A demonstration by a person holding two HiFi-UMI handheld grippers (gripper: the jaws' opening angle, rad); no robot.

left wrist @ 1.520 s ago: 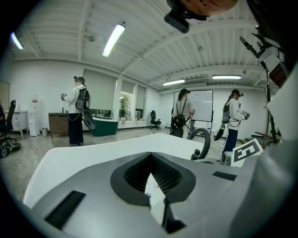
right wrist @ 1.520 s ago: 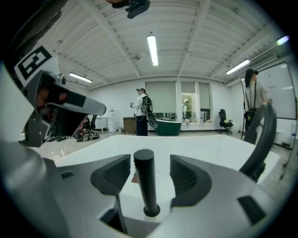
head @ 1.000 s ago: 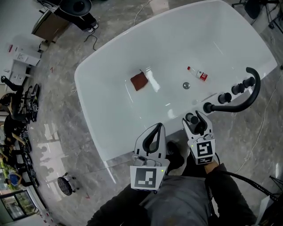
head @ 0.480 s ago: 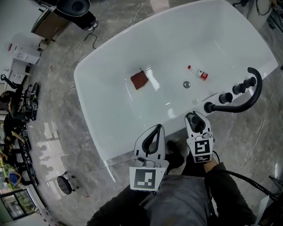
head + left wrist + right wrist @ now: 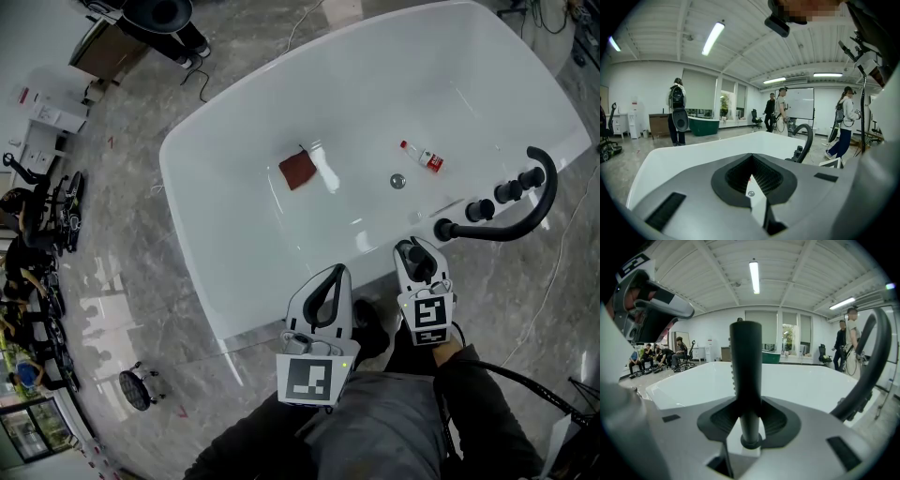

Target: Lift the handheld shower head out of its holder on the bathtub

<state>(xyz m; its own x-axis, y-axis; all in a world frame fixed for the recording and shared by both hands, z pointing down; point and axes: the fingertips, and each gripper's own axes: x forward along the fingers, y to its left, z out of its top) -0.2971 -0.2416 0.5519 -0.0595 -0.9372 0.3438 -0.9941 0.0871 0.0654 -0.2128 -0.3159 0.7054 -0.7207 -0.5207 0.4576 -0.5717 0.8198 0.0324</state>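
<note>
The handheld shower head (image 5: 746,362) stands upright in its holder (image 5: 751,444) on the bathtub (image 5: 216,187) rim, just beside the foot of the curved black spout (image 5: 525,214), on my side of it. My right tool (image 5: 747,401) is pinching its round handle low down, pads on both sides, a little above the holder's collar. I judge it to be a stiff, smooth, fairly light stick, likely slick under the pads, and any hose under it, which I cannot see, would drag. Low on the straight shaft looks like the right place to hold, and I would pull it straight up along its own axis so it does not bind. My left tool (image 5: 752,176) is pressed together on nothing, farther from the spout than the right one and short of the rim. Well apart from the spout, down in the basin, lie a small bottle (image 5: 420,157) and a brown cloth (image 5: 296,172).
</note>
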